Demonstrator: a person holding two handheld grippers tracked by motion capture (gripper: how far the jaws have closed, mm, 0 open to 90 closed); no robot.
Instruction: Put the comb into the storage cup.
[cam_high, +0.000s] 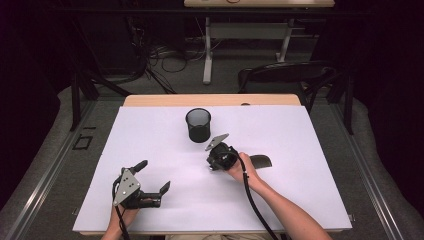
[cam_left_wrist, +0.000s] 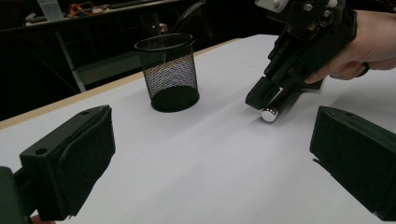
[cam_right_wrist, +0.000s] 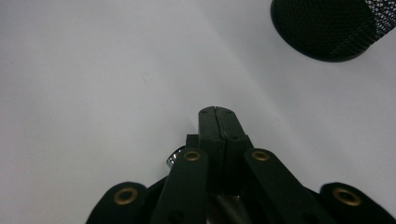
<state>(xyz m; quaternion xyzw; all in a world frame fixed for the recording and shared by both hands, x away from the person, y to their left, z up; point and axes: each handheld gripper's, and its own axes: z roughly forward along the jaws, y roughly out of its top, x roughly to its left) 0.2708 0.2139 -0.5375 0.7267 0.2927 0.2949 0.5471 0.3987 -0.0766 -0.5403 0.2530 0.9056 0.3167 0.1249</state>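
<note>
Left tool (cam_left_wrist: 210, 154) open; right tool (cam_left_wrist: 261, 95) clamps metal cylinder (cam_left_wrist: 269, 114), no writing legible.

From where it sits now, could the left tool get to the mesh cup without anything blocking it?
Probably yes. The left tool is open and holds nothing, and bare white table lies between it and the mesh cup. The right tool, shut on a silver-tipped pen, sits off to the side of that path.

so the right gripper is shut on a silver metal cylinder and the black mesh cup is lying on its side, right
Not quite. The black mesh cup stands upright on the white table, as the left gripper view shows. The rest holds: the right gripper is shut on the silver metal cylinder.
</note>
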